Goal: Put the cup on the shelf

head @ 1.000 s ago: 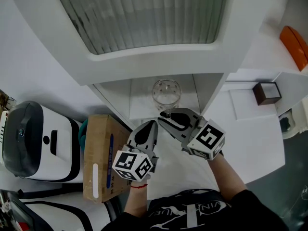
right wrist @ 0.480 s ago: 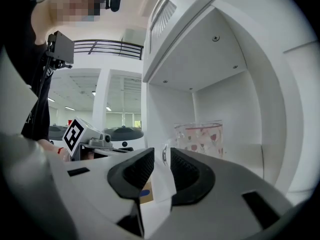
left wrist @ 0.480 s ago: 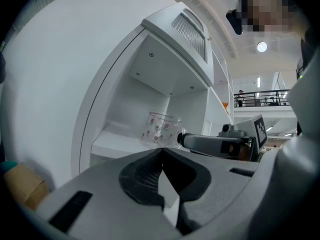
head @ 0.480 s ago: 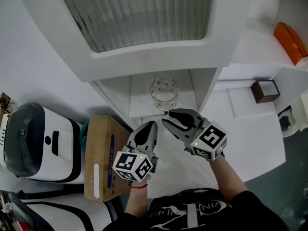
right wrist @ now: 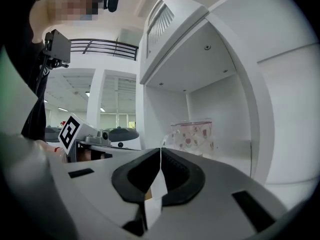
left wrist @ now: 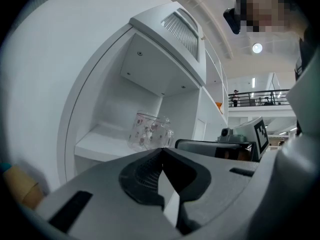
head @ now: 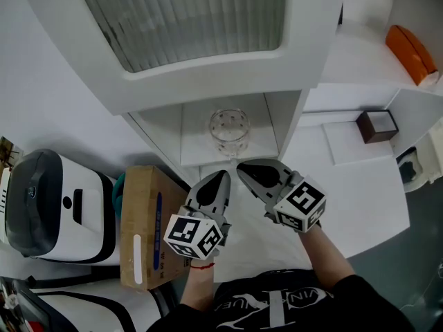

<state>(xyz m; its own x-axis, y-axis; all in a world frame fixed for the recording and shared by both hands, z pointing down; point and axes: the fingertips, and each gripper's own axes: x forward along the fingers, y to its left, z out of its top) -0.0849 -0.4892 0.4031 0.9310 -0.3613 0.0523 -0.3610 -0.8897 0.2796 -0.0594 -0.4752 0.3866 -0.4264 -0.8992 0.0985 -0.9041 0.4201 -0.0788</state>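
Glass, clear and printed with small red flowers, the cup (head: 230, 128) stands upright on the shelf (head: 197, 147), inside the open white compartment under the ribbed panel (head: 187, 19) and about midway between its side walls. Neither gripper touches it. The left gripper (head: 219, 178) and the right gripper (head: 243, 167) hover side by side just in front of the shelf's edge, over the table (head: 360, 192), both pointing at the cup. Each gripper's own view shows its jaws together at the tips with nothing between them, and the cup beyond them on the shelf, clearly apart from the jaw tips. A cardboard box (head: 142, 227) and a white appliance (head: 48, 206) sit to the left, well away from the cup. Judging by how things lie, the placing itself looks done: the cup rests on its base, free of both grippers, and the step in hand is the end of the release. The next move calls for little more than drawing both grippers back and down from the compartment without swinging a jaw tip into the opening, since a light glass cup would slide or tip at a knock. If the cup is meant to sit deeper, a gentle push at its base with closed jaws would do, but nothing here suggests that it needs it.
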